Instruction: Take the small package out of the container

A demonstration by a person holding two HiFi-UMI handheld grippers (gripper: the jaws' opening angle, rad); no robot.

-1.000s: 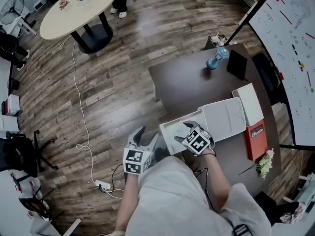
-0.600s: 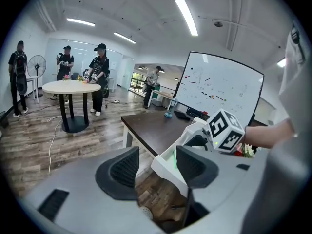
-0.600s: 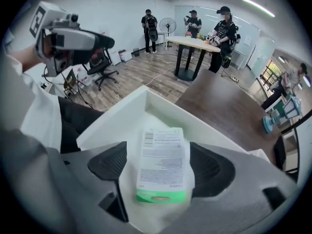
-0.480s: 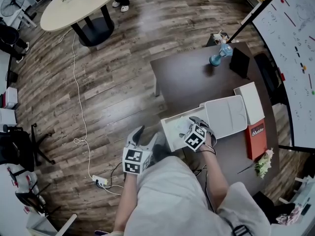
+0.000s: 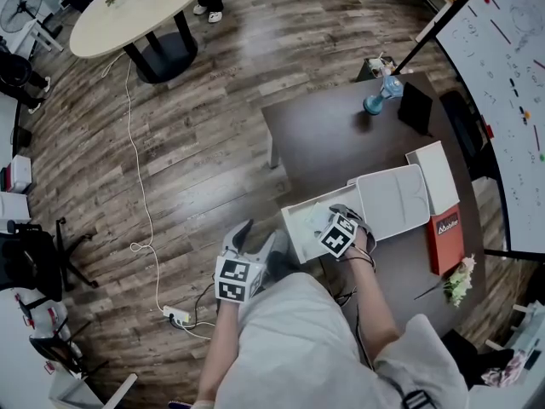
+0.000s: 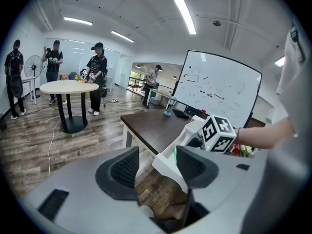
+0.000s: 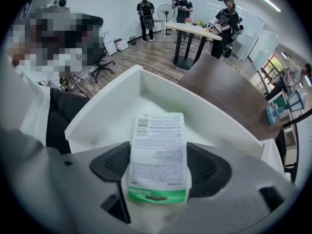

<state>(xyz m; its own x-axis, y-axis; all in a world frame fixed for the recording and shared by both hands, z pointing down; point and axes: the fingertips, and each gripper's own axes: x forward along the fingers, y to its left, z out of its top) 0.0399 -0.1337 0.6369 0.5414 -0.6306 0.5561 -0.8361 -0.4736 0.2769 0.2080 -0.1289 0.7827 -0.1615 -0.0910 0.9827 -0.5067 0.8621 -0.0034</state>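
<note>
An open white container [image 5: 294, 220] stands at the near corner of the dark table [image 5: 324, 143], its lid [image 5: 392, 201] folded back to the right. In the right gripper view a small white package [image 7: 158, 155] with a green band lies inside the container [image 7: 161, 89]. My right gripper [image 7: 158, 167] points steeply down into it [image 5: 328, 220]. Its jaws have just been closing with the package between them, and both pads touch its long edges. My left gripper [image 5: 258, 239] hangs open and empty over the floor beside the table. In the left gripper view the container [image 6: 168, 162] shows beyond my left gripper [image 6: 158, 167].
A white box [image 5: 436, 177], a red book [image 5: 444, 239] and flowers [image 5: 458, 284] lie along the table's right side. A blue vase [image 5: 375, 100] and a black object [image 5: 415, 109] stand at its far end. A power strip [image 5: 176, 316] with cable lies on the floor.
My right gripper has sunk into the container and tipped further downward over the package. The left gripper has kept still.
</note>
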